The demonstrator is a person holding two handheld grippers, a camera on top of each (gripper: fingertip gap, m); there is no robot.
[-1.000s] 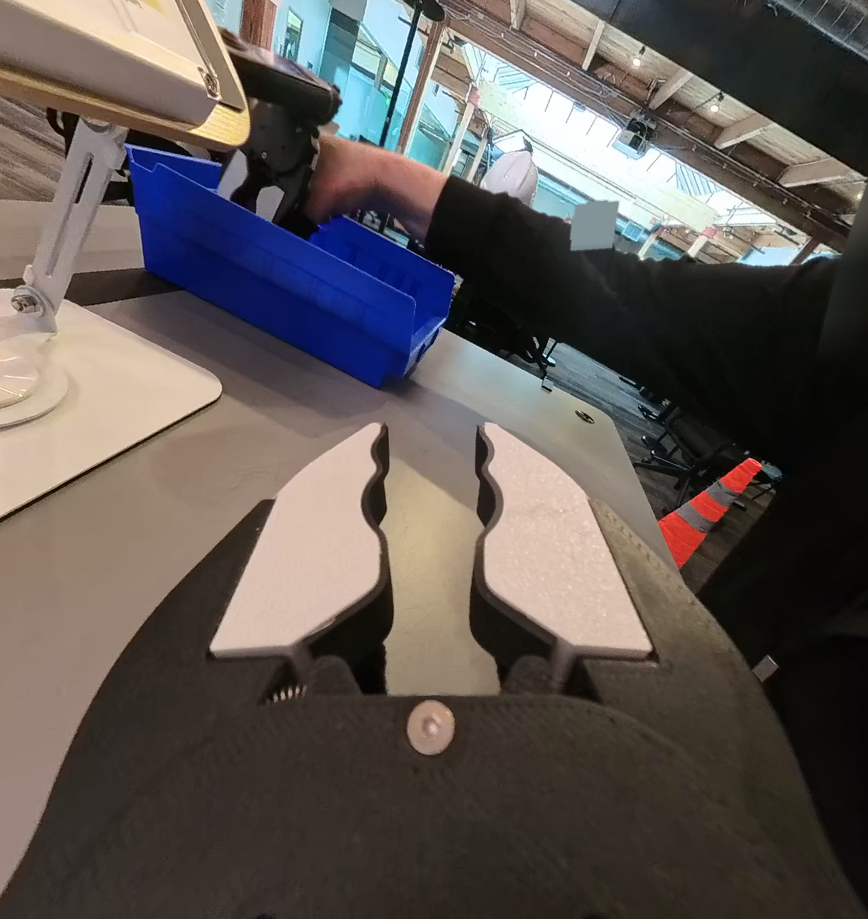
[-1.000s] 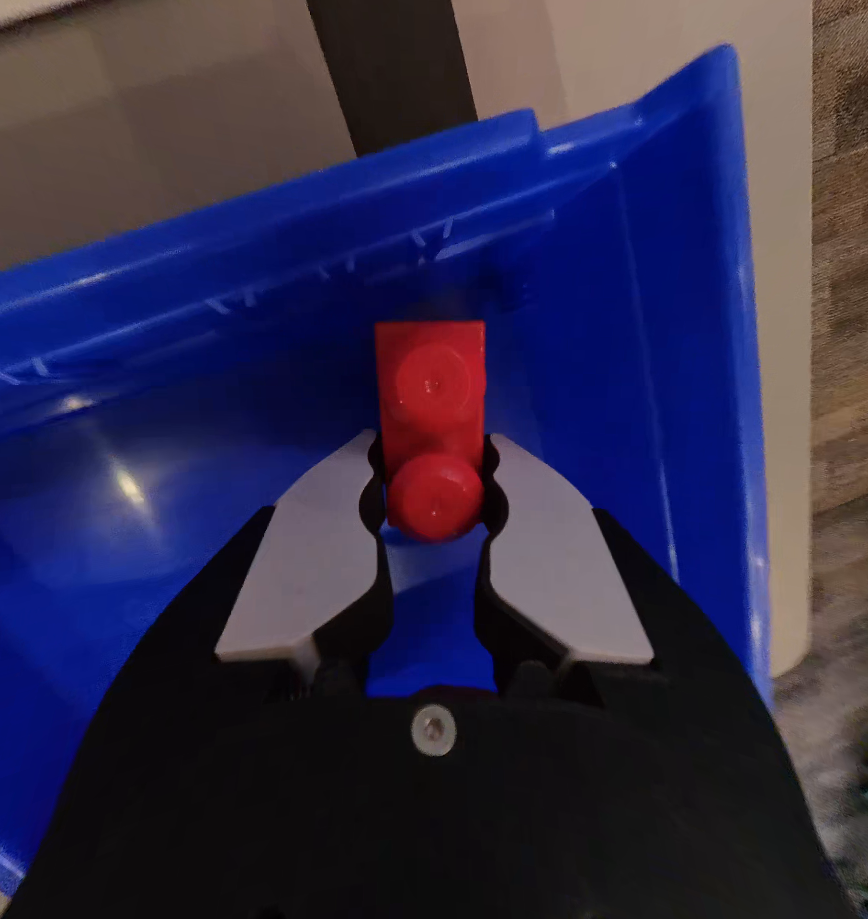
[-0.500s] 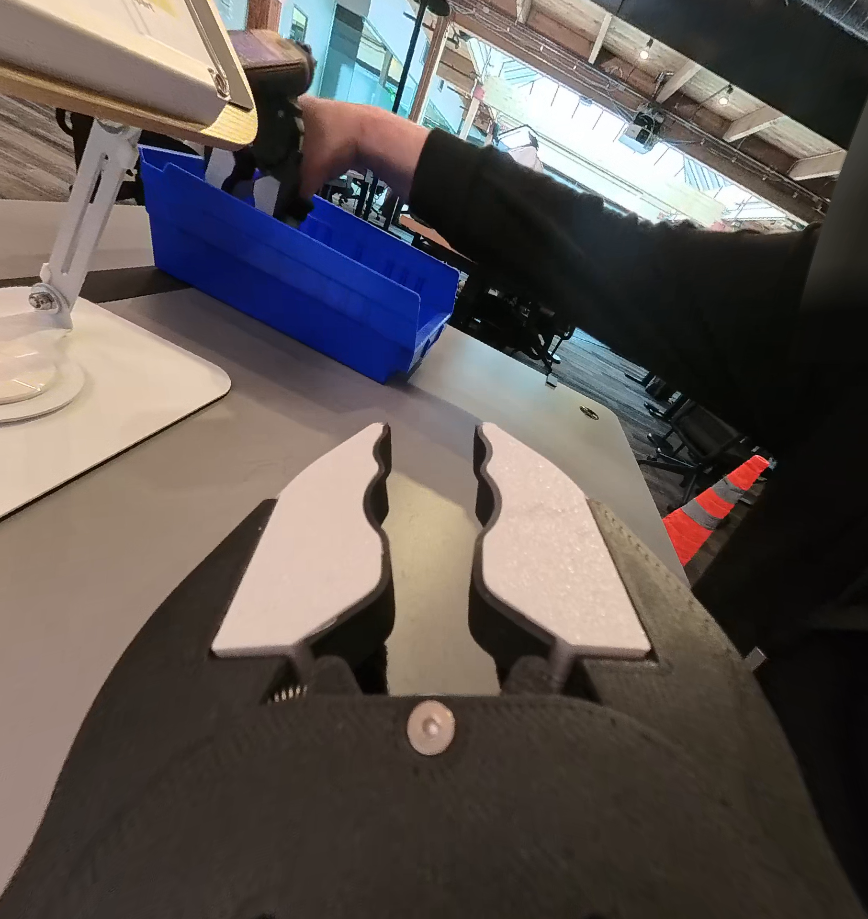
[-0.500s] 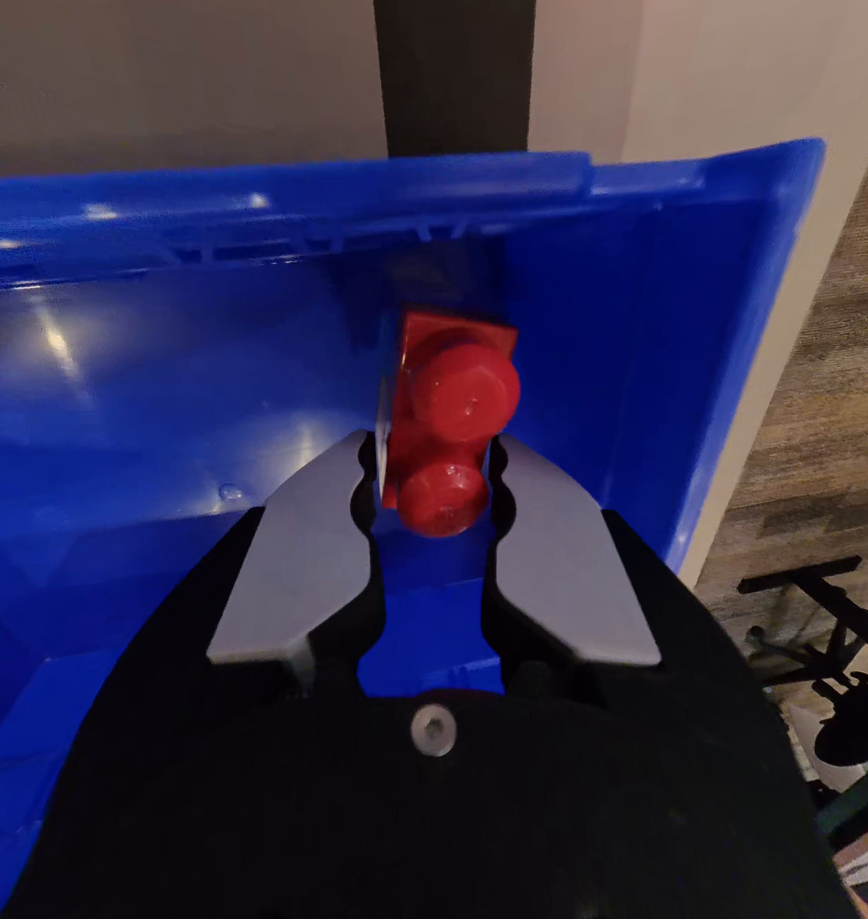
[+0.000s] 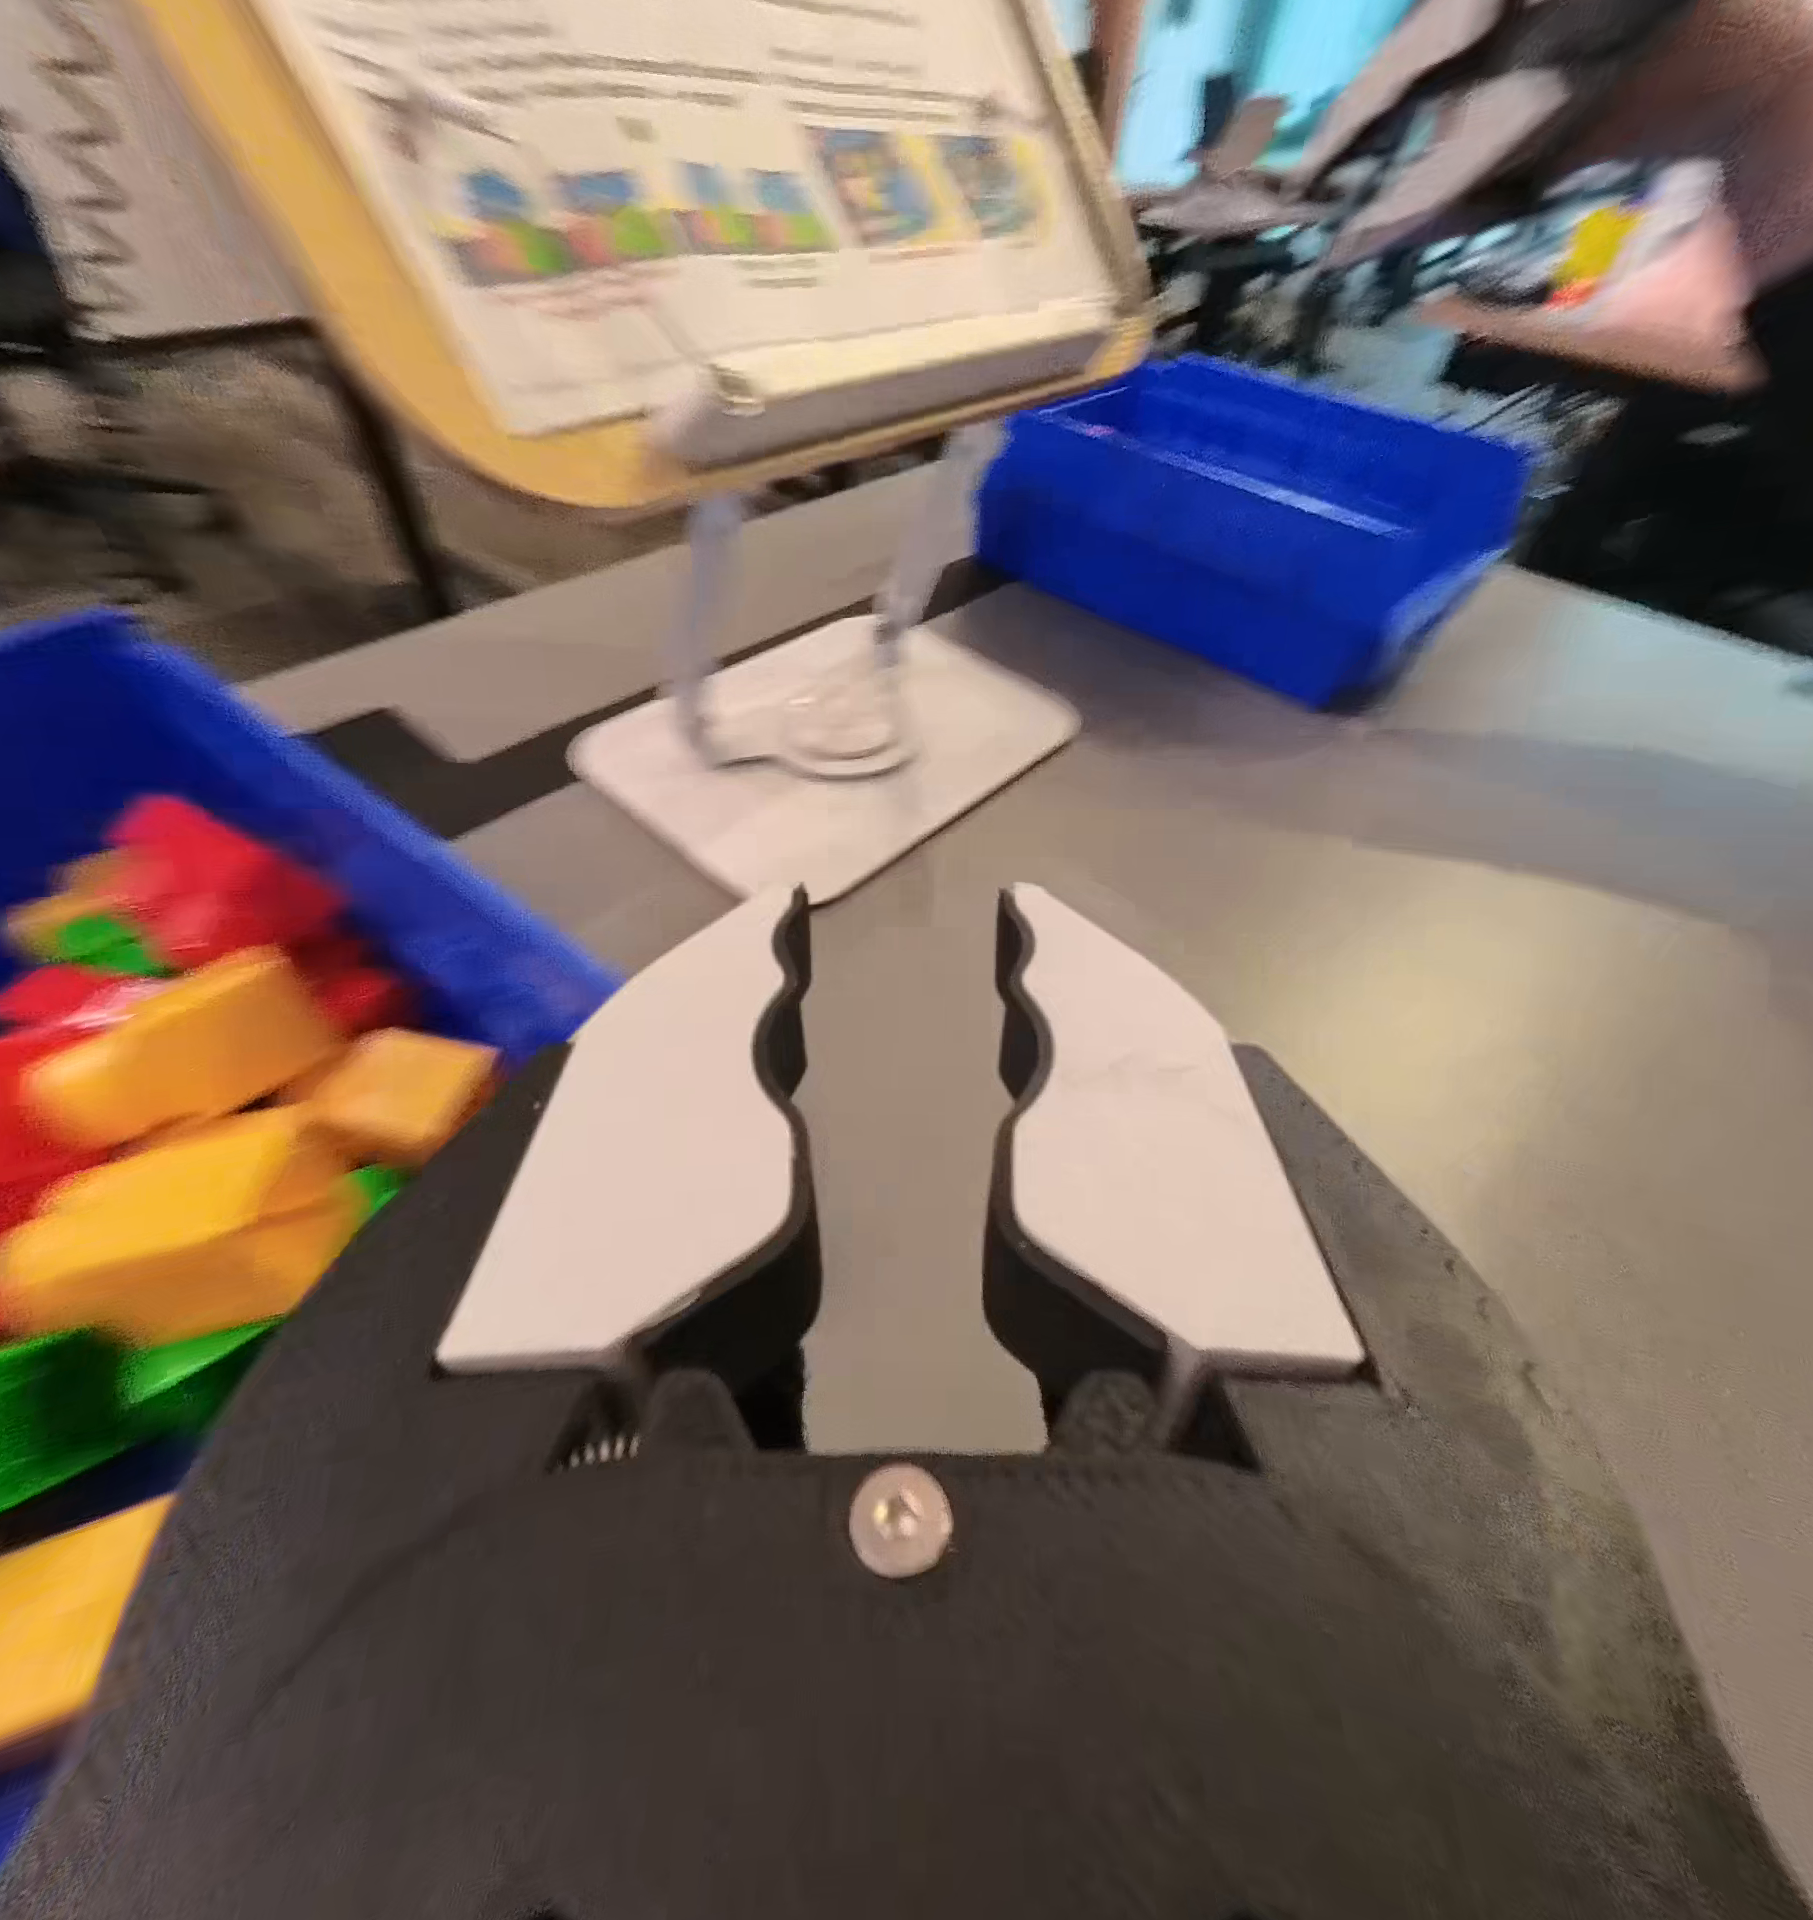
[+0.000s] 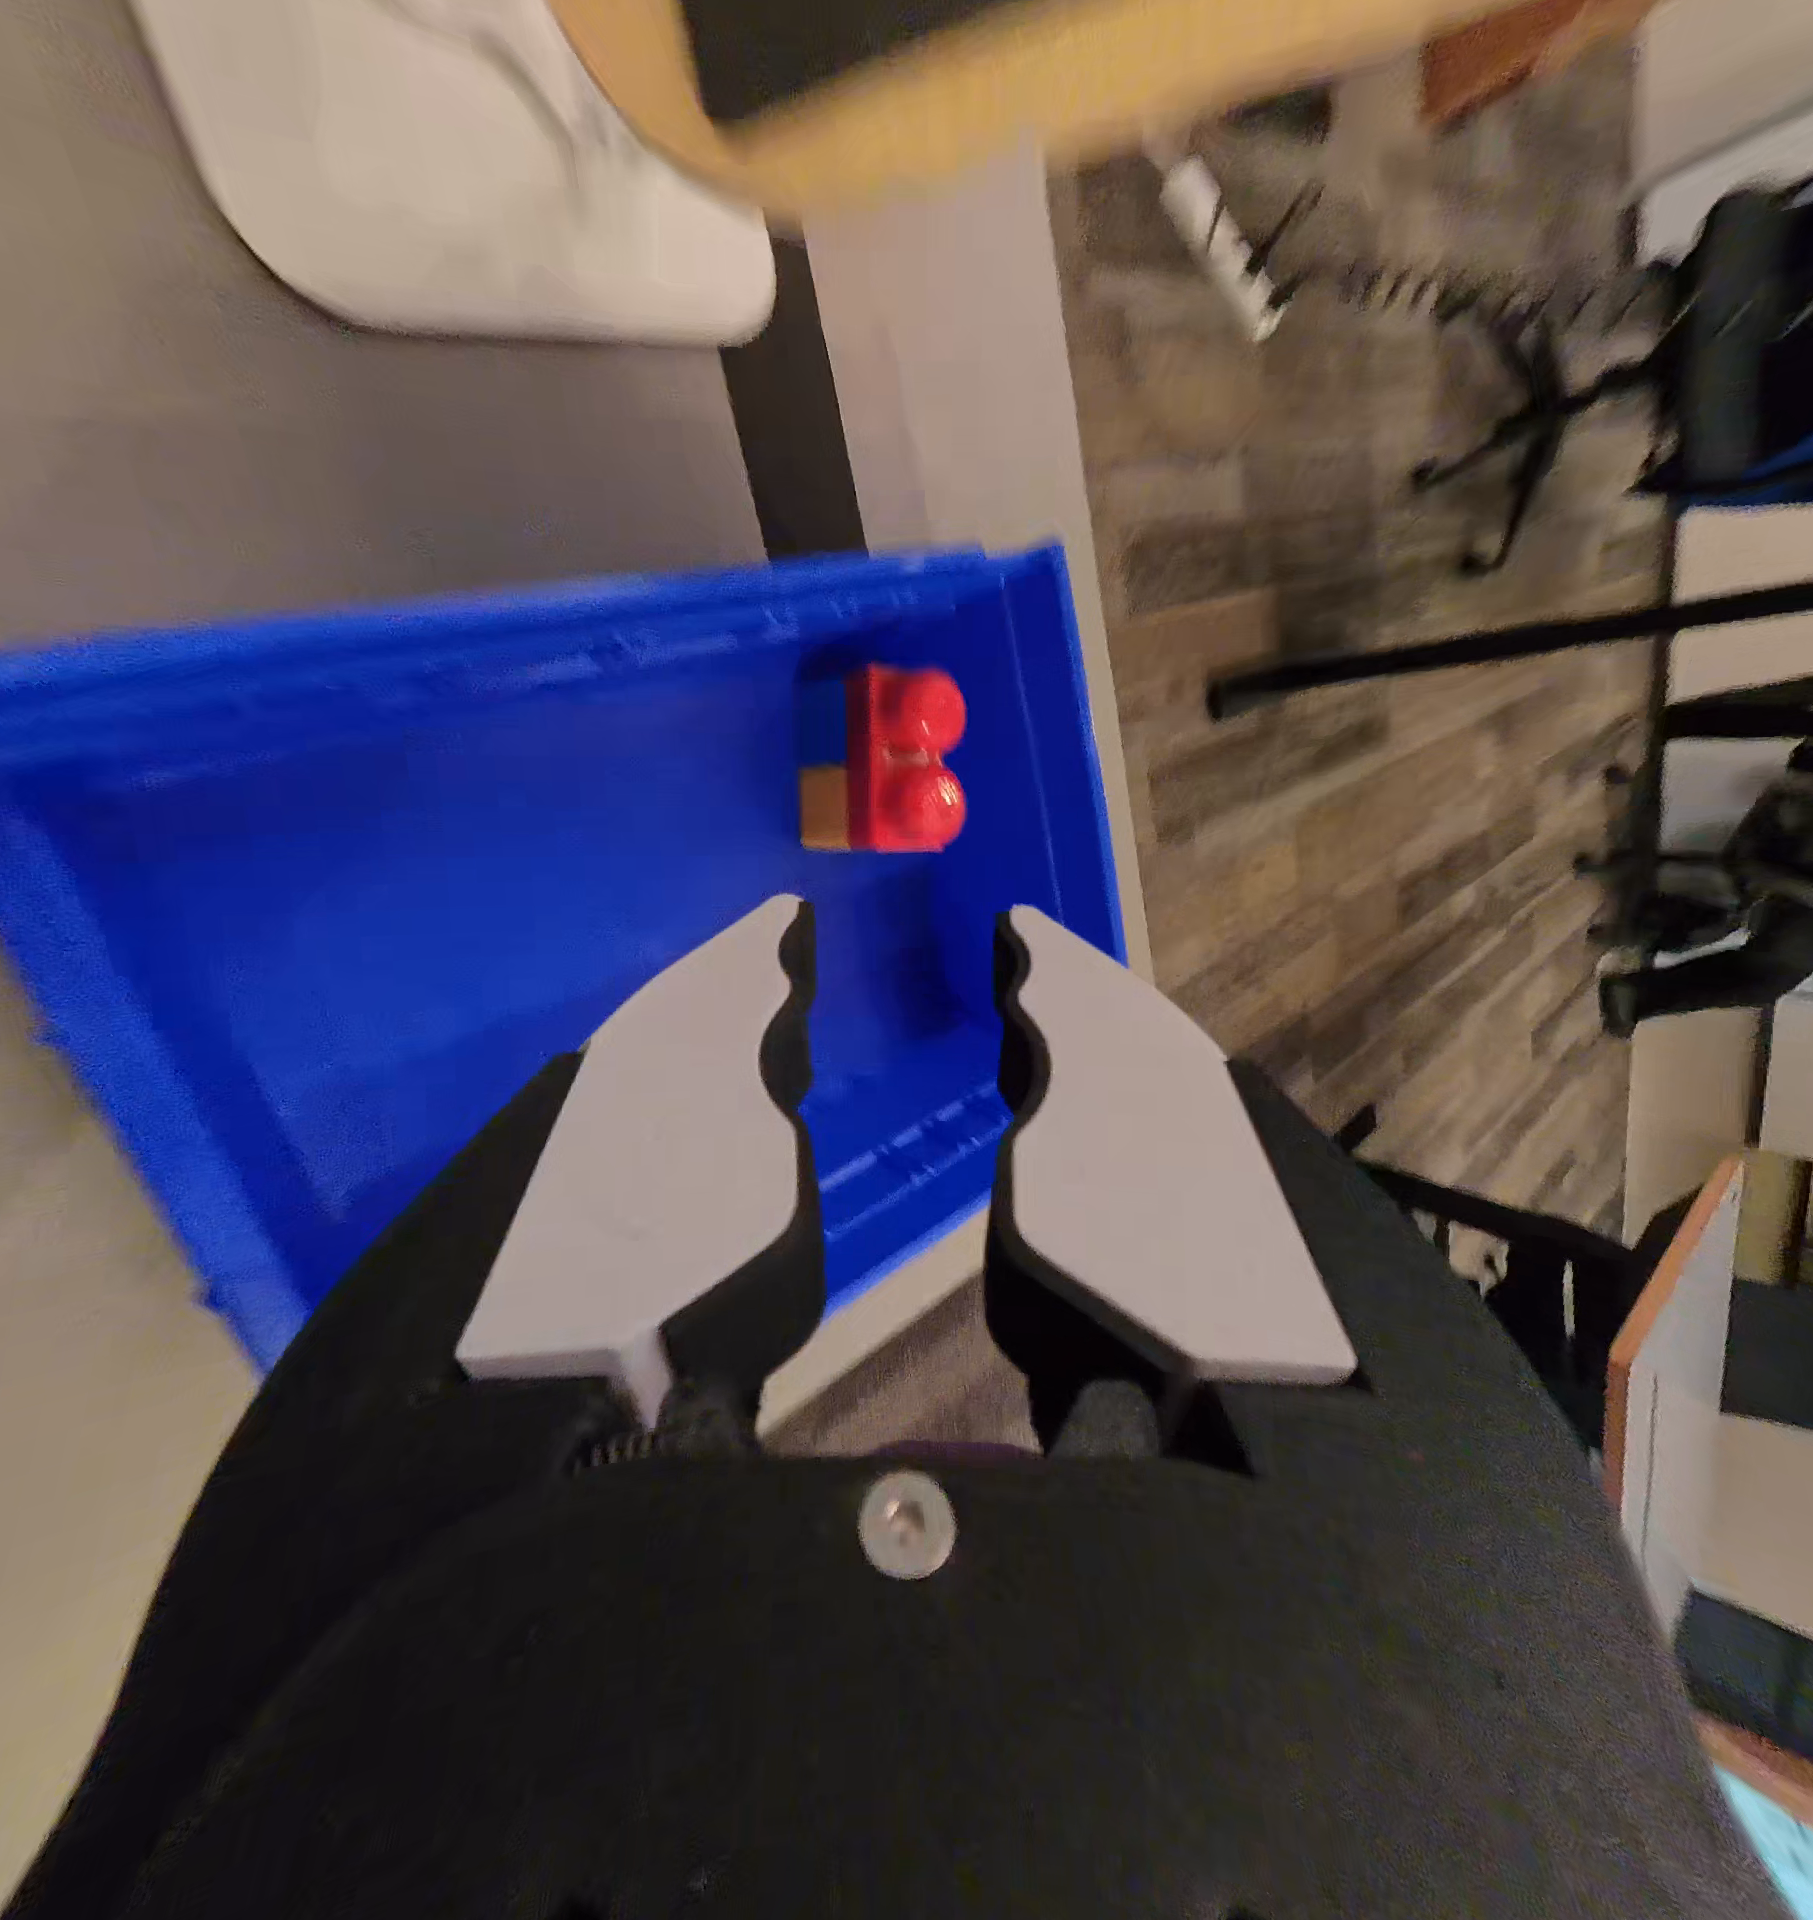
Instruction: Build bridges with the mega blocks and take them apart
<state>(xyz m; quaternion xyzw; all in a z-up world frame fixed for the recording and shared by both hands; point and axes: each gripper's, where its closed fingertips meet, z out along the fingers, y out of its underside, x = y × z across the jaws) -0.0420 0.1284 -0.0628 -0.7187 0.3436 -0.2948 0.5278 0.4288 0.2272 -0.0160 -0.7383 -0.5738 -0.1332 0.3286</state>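
The left gripper [image 5: 902, 904] hangs low over the grey table [image 5: 1401, 987] with its jaws a narrow way apart and nothing between them; only bare tabletop shows in the gap. Just to its left stands a blue bin [image 5: 382, 873] heaped with mega blocks [image 5: 175, 1143] in orange, red and green, all blurred. Ahead of the fingertips lies the white base [image 5: 829, 790] of a stand, whose thin legs carry a tilted board [image 5: 673, 208] with a printed sheet of coloured pictures. Beyond the base to the right, a second blue bin [image 5: 1245, 520] sits on the table, well apart from the left gripper. At the top right edge a person's arm [image 5: 1660, 208] shows as a blur. The right gripper [image 6: 902, 914] is over that second bin [image 6: 362, 883], its jaws likewise a narrow way apart and bare, with the bin's blue floor seen between the pads. A small stack of blocks [image 6: 881, 758] lies on its side on the bin floor near the far corner, just ahead of the fingertips and not touching them: a red block [image 6: 907, 758] with two round studs facing right, joined on its left to a blue piece and an orange-brown piece. The stand's white base [image 6: 445, 187] lies past the bin's far wall, and wood-pattern floor [image 6: 1349, 779] shows to the right of the table.
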